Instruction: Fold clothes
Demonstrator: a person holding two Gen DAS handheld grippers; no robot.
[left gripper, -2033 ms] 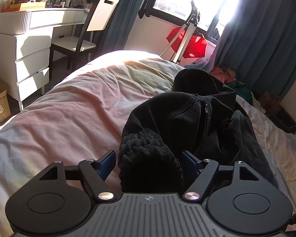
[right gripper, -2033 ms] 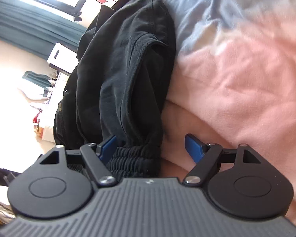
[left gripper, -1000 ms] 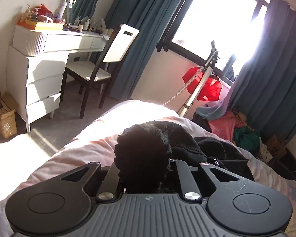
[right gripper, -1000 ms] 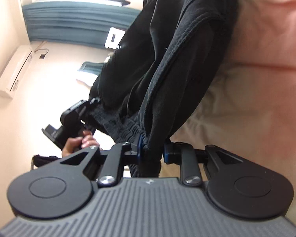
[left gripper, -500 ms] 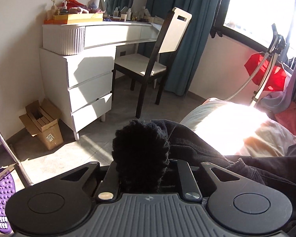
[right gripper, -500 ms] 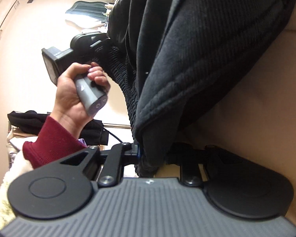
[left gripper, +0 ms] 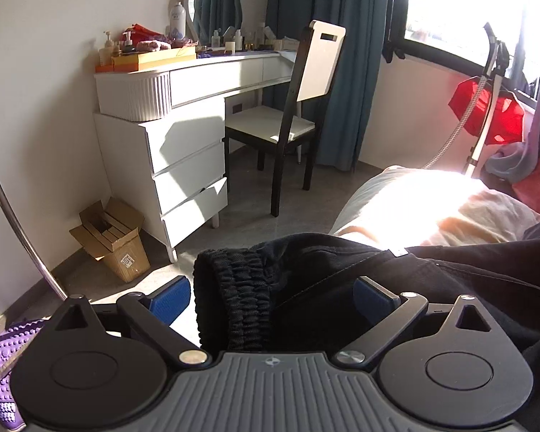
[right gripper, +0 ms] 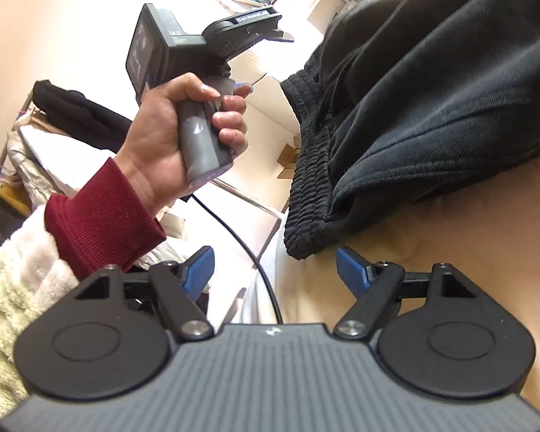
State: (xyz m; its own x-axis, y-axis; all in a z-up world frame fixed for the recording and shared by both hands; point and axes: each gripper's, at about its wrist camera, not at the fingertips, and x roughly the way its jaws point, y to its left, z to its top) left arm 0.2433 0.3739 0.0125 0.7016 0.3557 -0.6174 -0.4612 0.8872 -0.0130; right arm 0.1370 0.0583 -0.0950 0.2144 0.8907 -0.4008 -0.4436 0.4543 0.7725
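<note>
A black garment with a ribbed elastic hem (left gripper: 241,295) lies on the pink-covered bed (left gripper: 468,216), its hem at the bed's edge. My left gripper (left gripper: 271,297) is open, and the ribbed hem lies loose between its blue pads (left gripper: 171,297). In the right wrist view the same garment (right gripper: 414,108) lies on the bed sheet (right gripper: 468,237). My right gripper (right gripper: 275,268) is open and empty just short of the hem's corner (right gripper: 302,241). The left gripper's body (right gripper: 205,39) and the hand holding it show in the right wrist view.
A white dresser (left gripper: 183,136) with bottles, a white-backed chair (left gripper: 298,108) and a cardboard box (left gripper: 115,237) stand across the grey floor. A red steamer on a stand (left gripper: 486,115) and a clothes pile (left gripper: 532,180) sit by the window.
Both grippers were shut on the black garment's hem and carried it to the bed's edge. Both have now opened and let it go; the hem rests on the bed.
</note>
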